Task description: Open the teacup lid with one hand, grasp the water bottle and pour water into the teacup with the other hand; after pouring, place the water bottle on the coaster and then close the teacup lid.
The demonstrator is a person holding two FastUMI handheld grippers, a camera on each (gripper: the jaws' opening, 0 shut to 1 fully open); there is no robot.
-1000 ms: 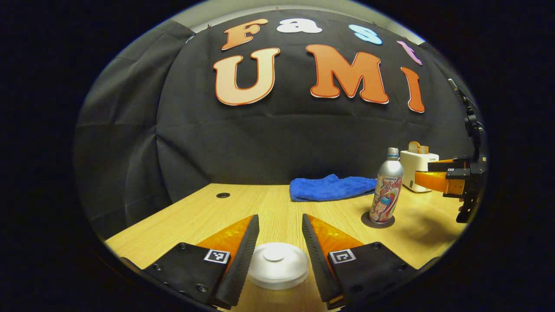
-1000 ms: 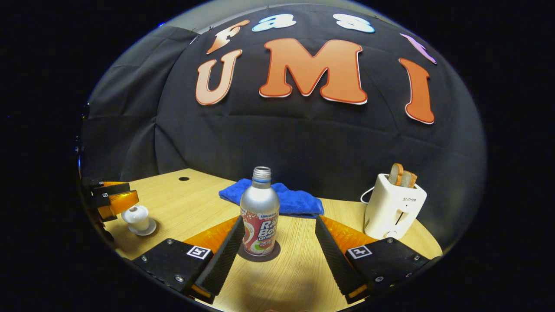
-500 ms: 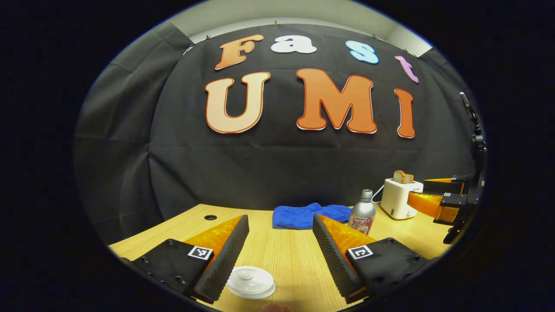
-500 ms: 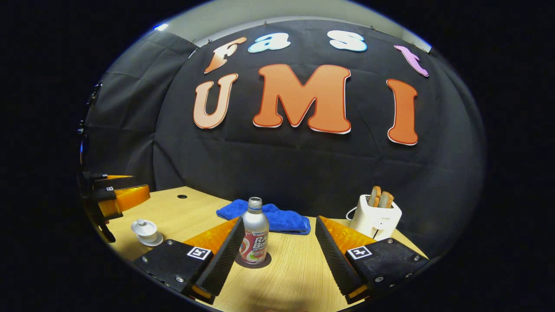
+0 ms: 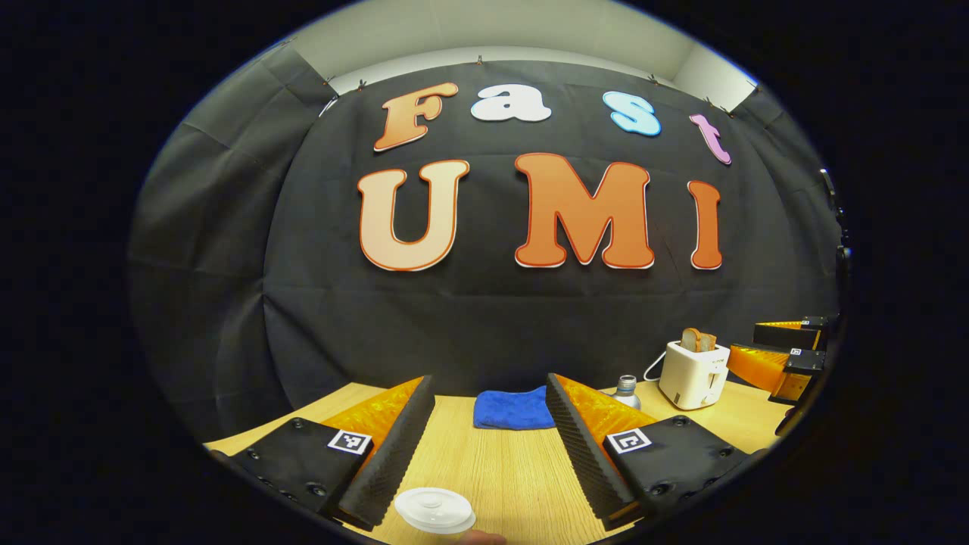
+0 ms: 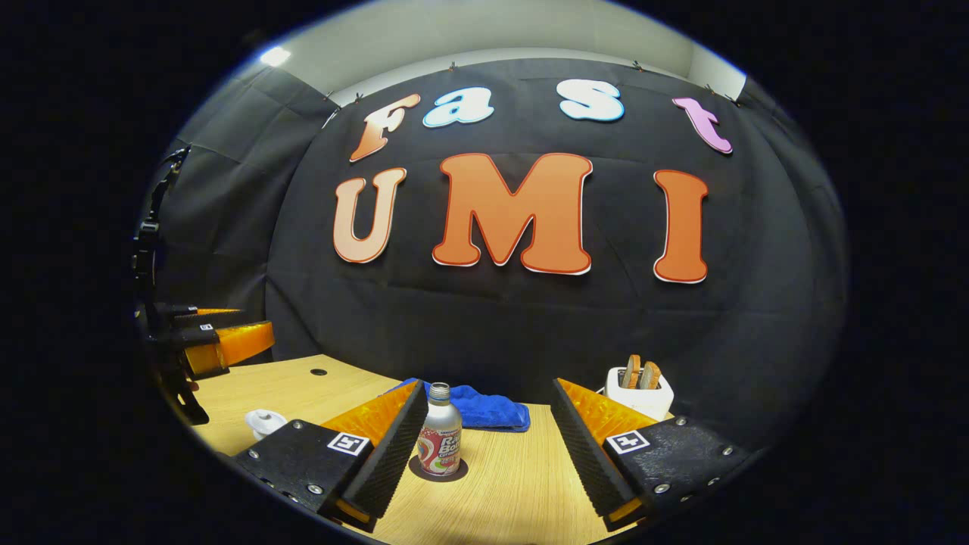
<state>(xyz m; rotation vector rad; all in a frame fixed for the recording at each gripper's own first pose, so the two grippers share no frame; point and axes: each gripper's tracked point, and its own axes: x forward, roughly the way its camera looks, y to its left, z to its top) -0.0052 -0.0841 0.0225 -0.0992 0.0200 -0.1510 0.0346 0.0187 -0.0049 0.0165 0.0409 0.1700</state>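
From where I sit, the job looks finished or very nearly so, judging only by how things lie. In the left gripper view my left gripper (image 5: 490,431) is spread wide with nothing between its fingers, and the teacup (image 5: 435,512) sits low at the bottom edge, just in front of the fingers and a little toward the left one, with its lid on. In the right gripper view the cup (image 6: 265,421) shows again at the far left of the table (image 6: 500,477), lid seated, under the left gripper (image 6: 227,344), which hangs above it and apart from it. My right gripper (image 6: 490,435) is also wide and empty. The bottle (image 6: 440,441) stands upright on the dark coaster (image 6: 439,473), close beside the inner face of the right gripper's left finger in the picture but farther off, not touched. So 2 end conditions read as met: bottle on coaster, lid on cup. I cannot tell whether there is water in the cup, since the lid hides the inside, so I cannot rule out that this is the start rather than the end. Behind the bottle lie a blue cloth (image 6: 477,409) and a toaster (image 6: 640,390), both well clear. If the pour is done, nothing is left but to keep both grippers clear of the cup and bottle.
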